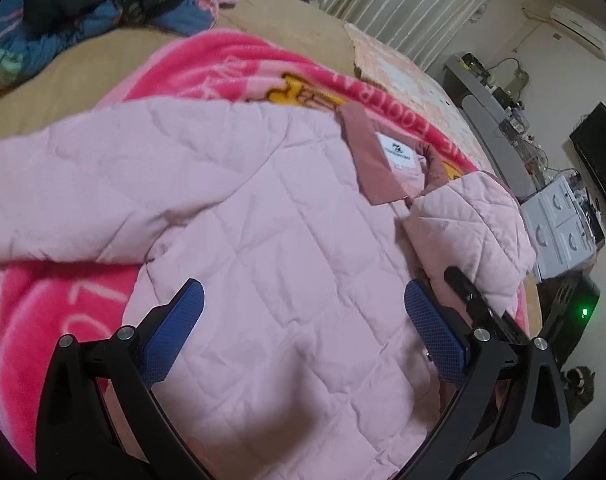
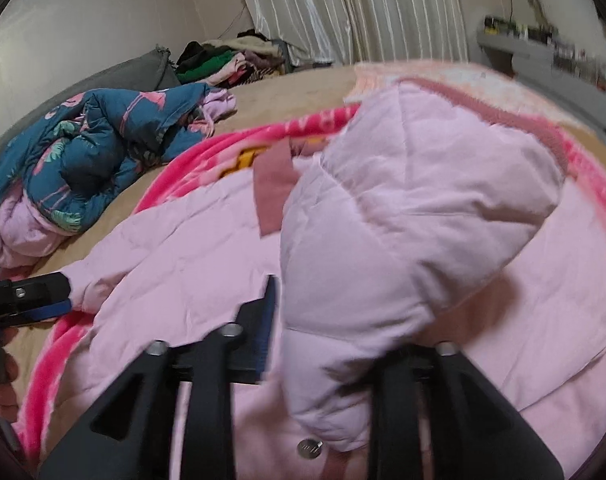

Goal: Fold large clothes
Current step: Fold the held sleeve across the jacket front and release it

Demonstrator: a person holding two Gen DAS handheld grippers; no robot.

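While right gripper clamps jacket, blanket underlies.

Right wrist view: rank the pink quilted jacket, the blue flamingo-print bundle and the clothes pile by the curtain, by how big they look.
1. pink quilted jacket, though nearness exaggerates it
2. blue flamingo-print bundle
3. clothes pile, farthest away, so true size unsure

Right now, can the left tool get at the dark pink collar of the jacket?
Probably yes. The left tool hangs open above the pink quilted jacket, and the collar lies exposed ahead of it. Only flat quilting lies between; the sleeve held by the right tool is off to one side.
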